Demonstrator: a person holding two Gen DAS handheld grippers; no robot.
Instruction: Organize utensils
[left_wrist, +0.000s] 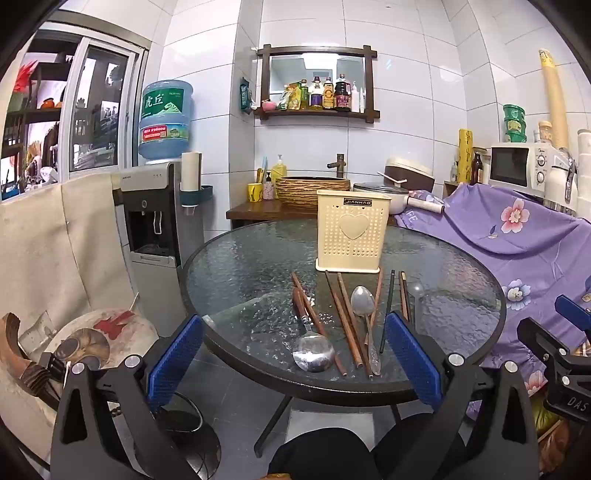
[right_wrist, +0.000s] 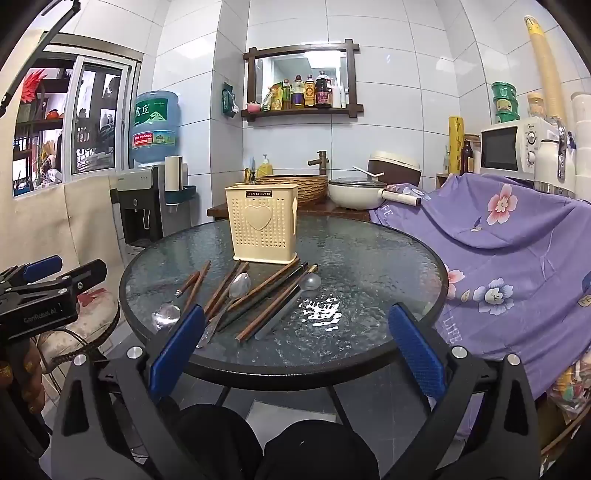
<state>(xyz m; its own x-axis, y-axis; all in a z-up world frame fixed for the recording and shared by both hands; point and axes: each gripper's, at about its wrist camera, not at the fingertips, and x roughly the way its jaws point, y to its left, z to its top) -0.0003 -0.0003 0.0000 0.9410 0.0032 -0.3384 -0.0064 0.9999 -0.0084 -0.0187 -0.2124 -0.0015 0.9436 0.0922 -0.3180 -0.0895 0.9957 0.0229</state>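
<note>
Nothing picked yet, sorting was at its start. Left gripper (left_wrist: 295, 343) & right gripper (right_wrist: 297, 332) hung jaws wide apart, empty. Brown wooden chopsticks (left_wrist: 345, 317) & steel spoons (left_wrist: 313, 352) lay loose on round glass table (left_wrist: 229, 258); cream perforated plastic holder (left_wrist: 352, 230) upright at 12 o'clock behind them. Next prob. needs one gripper closing on a single utensil.

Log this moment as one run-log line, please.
stage: start, nothing picked | left gripper: open, empty | right gripper: open, empty | spoons and chopsticks: loose on glass table | holder: upright behind them
</note>
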